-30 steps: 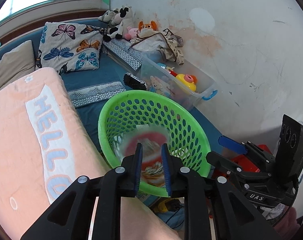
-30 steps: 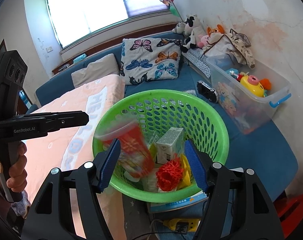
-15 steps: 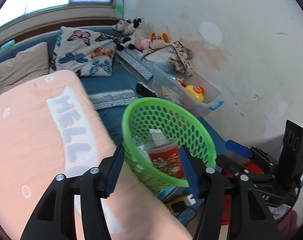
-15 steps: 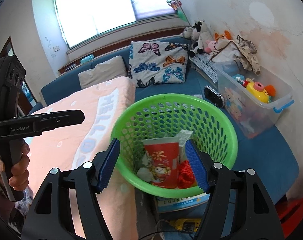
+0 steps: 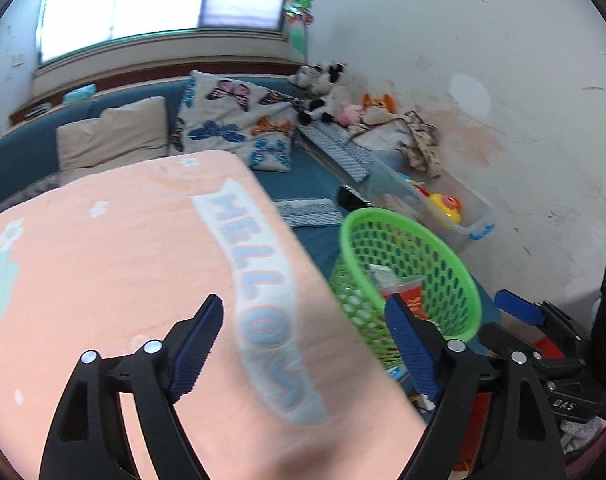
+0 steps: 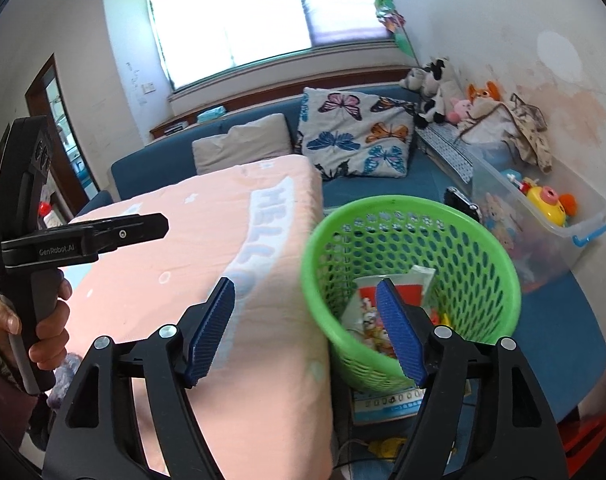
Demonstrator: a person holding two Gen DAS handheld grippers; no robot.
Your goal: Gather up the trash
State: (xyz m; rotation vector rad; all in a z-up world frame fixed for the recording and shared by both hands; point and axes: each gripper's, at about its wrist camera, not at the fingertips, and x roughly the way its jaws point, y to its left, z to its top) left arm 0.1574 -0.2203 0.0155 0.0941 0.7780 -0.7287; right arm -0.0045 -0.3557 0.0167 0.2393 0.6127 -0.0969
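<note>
A green perforated basket stands beside the bed and holds trash: a red printed cup and a pale carton. The basket also shows in the left wrist view, with the red cup inside. My left gripper is open and empty over the pink blanket, left of the basket. My right gripper is open and empty, just above the basket's near left rim. The left gripper's body shows at the left of the right wrist view.
The pink "HELLO" blanket covers the bed left of the basket. A clear toy bin stands against the wall at right. Butterfly pillow and stuffed toys lie at the back. A booklet lies under the basket.
The left gripper opened and let the red cup drop into the basket, then swung left over the blanket. The right gripper drew back and left, staying open.
</note>
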